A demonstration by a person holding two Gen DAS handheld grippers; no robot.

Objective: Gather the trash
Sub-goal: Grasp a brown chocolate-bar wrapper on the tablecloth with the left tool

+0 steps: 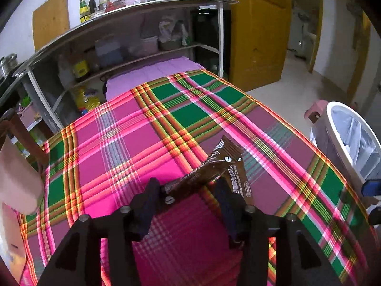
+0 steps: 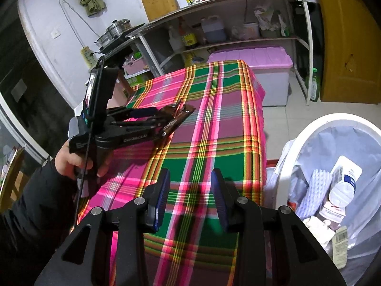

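- Landmark: the table [image 2: 214, 124], taken from the right wrist view
- On the table, toward its left side: coffee sachets [image 1: 214, 169], lying between the fingers of the left gripper [image 1: 188, 186]
- Above the table's near end: the right gripper [image 2: 190, 186], nothing between its fingers
- Right of the table, on the floor just beside its near corner: a bin [image 2: 338, 166], with a bottle [image 2: 345, 181] and papers in it
- Behind the table, touching its far end: a lidded storage box [image 2: 262, 71]
- Behind the box: a shelf rack [image 2: 214, 19] against the wall
- Right of the rack: a door [image 2: 345, 35]
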